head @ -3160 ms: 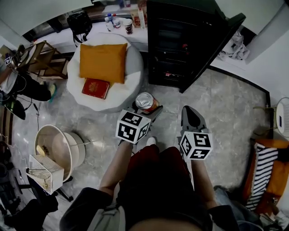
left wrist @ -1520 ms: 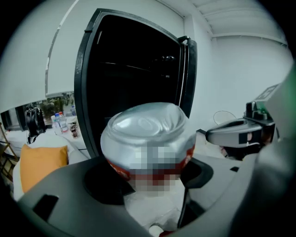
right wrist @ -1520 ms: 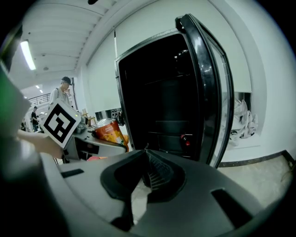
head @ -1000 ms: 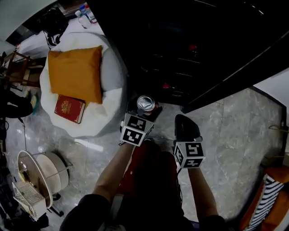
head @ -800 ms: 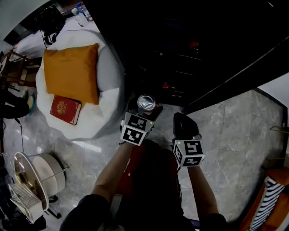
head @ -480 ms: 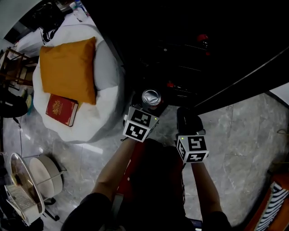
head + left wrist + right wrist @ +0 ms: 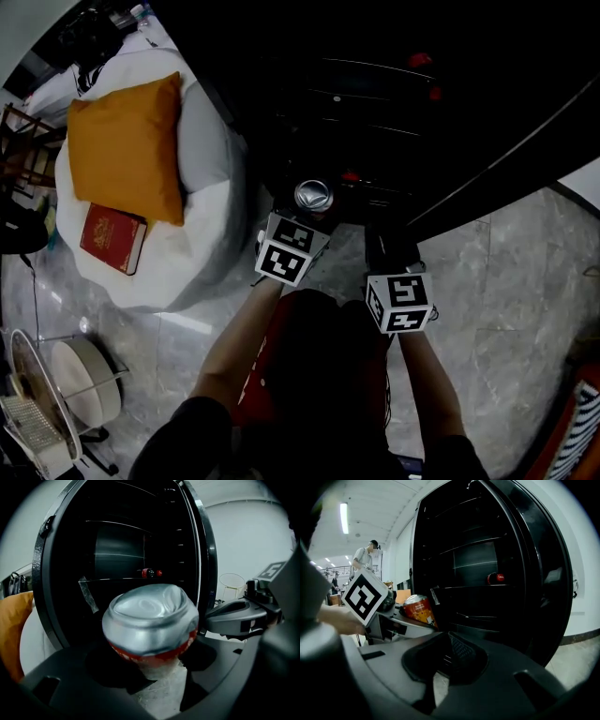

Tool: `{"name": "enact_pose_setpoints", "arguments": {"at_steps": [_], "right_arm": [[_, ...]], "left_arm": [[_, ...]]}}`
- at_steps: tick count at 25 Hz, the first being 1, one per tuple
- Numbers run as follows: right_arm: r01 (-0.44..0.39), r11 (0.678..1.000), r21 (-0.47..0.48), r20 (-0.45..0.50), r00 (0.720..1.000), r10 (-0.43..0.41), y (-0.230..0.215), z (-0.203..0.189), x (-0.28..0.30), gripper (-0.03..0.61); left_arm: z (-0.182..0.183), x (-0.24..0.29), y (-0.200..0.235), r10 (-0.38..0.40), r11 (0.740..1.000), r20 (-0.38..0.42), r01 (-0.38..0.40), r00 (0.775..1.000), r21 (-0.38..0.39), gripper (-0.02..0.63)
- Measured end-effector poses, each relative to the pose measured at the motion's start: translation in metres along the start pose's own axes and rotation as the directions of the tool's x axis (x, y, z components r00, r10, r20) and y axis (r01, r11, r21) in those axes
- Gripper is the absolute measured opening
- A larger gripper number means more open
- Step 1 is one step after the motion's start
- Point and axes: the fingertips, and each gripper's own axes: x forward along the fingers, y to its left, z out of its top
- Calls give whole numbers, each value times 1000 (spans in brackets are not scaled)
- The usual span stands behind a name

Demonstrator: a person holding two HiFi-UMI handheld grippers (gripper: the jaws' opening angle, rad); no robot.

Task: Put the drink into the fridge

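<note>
A dented red and silver drink can stands upright between the jaws of my left gripper, which is shut on it. The can is at the mouth of the open black fridge, in front of its lower shelves. In the right gripper view the can shows at the left, before the fridge. My right gripper is beside it on the right, shut and holding nothing. A red-capped bottle lies on a shelf inside.
The open fridge door slants out to the right above the marble floor. A white pouf at the left carries an orange cushion and a red book. A fan lies at the lower left. A person stands far off.
Both grippers have moved forward toward the fridge, and the can has gone from in front of the fridge to its opening. The left grip on the can is unchanged.
</note>
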Motion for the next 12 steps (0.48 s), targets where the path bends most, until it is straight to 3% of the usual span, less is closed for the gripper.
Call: {"name": "enact_pose_setpoints", "arguments": {"at_steps": [12], "right_arm": [[12,1000,-15,15,1000,-12,-16,-20,35,18]], "left_arm": [[-4,52,16,-9,999,24,8,1000,48,347]]}}
